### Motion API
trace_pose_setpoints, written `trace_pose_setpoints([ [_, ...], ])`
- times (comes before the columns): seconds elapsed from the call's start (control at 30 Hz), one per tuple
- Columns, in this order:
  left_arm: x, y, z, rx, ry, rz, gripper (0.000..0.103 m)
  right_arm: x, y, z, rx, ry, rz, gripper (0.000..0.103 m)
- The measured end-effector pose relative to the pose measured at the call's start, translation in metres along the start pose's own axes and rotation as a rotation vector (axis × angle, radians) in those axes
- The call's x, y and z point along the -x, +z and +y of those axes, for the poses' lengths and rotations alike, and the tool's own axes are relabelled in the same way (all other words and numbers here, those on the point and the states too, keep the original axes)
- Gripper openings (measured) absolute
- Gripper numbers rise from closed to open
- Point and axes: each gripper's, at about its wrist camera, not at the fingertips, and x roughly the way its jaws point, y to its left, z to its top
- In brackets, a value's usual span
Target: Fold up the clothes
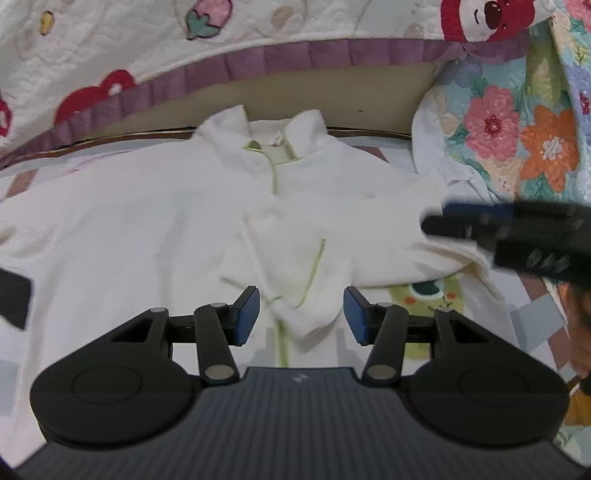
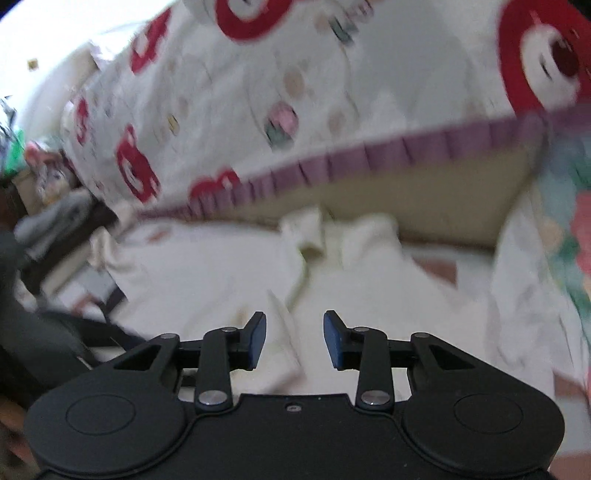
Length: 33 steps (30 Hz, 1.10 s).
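Note:
A white fleece jacket (image 1: 155,221) with green piping lies spread on the bed, collar at the far end. Its right sleeve is folded across the chest, the cuff (image 1: 306,314) lying between the pads of my left gripper (image 1: 301,317), which stands open just above it. A green frog patch (image 1: 428,295) shows under the folded sleeve. My right gripper (image 1: 491,225) reaches in blurred from the right over that sleeve. In the right wrist view, blurred by motion, the right gripper (image 2: 294,341) is open above the jacket (image 2: 369,302) with nothing between its fingers.
A white quilt (image 1: 258,33) with red bear prints and a purple frill hangs behind the bed. A floral quilt (image 1: 517,129) is bunched at the right. A person's head shows at the right edge (image 1: 576,321). Dark furniture and clutter (image 2: 48,206) stand to the left.

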Motion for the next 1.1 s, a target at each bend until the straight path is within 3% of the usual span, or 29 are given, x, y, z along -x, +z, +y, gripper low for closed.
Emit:
trace_pose_setpoints([
  [0.13,0.020,-0.010,0.008,0.007,0.018,-0.002,0.050,-0.003,-0.027,-0.014,-0.068,-0.052,0.073,0.039],
  [0.33,0.045,-0.020,0.023,0.062,0.011,-0.035,0.050,0.012,-0.037,0.001,-0.132,-0.045,0.076,0.039],
  [0.5,0.057,-0.032,0.028,0.066,0.019,-0.057,0.050,0.012,-0.038,0.031,-0.061,-0.050,0.099,0.041],
  [0.73,0.056,-0.048,0.048,0.157,0.022,-0.011,0.051,0.007,-0.035,0.064,-0.018,-0.044,0.129,0.042],
  [1.1,0.051,-0.051,0.046,0.140,0.022,0.019,0.051,0.002,-0.028,0.090,0.055,-0.038,0.133,0.045],
])
